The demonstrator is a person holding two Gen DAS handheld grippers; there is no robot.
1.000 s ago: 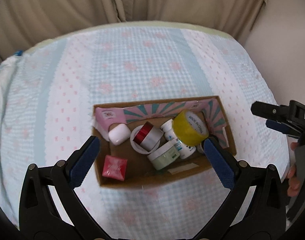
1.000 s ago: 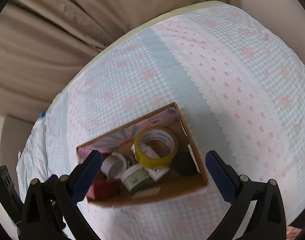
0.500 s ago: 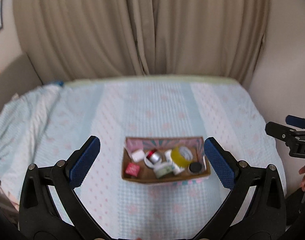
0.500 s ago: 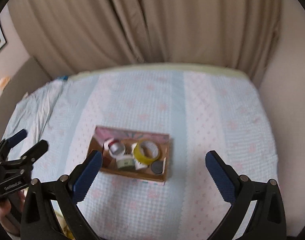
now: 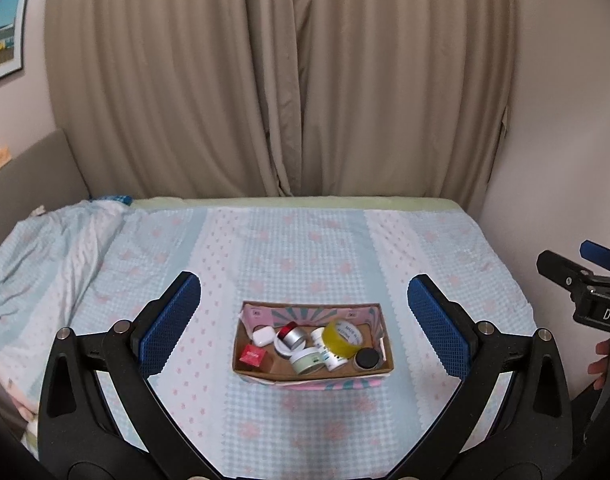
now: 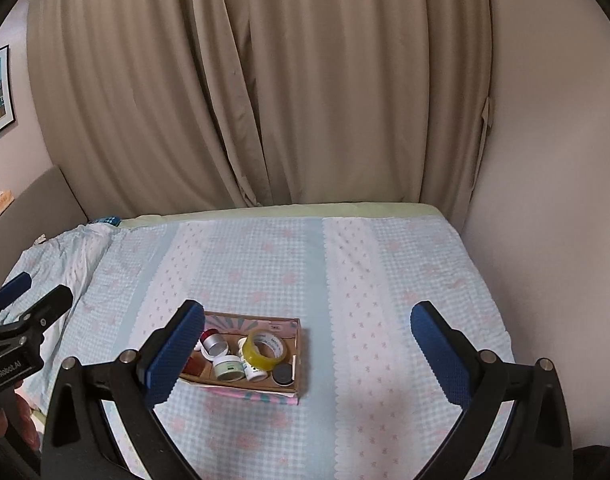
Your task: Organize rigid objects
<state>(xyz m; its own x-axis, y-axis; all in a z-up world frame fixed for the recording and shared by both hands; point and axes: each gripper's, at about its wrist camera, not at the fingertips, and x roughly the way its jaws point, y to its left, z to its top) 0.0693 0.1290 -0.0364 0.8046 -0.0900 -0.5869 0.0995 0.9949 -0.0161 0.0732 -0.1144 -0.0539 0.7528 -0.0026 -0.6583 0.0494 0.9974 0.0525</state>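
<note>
Cardboard box (image 5: 312, 368) holds 1 yellow tape roll (image 5: 342, 338), 1 black-lidded jar (image 5: 367, 358); left gripper (image 5: 304, 322) and right gripper (image 6: 307, 344) both gape wide, holding nothing.

Cardboard box (image 5: 313, 367), glossy tape roll (image 5: 342, 338), cloth bedsheet (image 5: 305, 248)

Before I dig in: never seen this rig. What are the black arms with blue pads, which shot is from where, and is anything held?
No robot here: a person holds a two-finger claw in each hand, each with a fisheye camera looking along its fingers. The black arms with blue pads are those fingers. One picture is from the left claw, with the right one at its right edge; the other is from the right claw, with the left one at its left edge. Both claws are open and hold nothing. On the bed sits a box holding yellow tape, jars, a white case and a red box.
</note>
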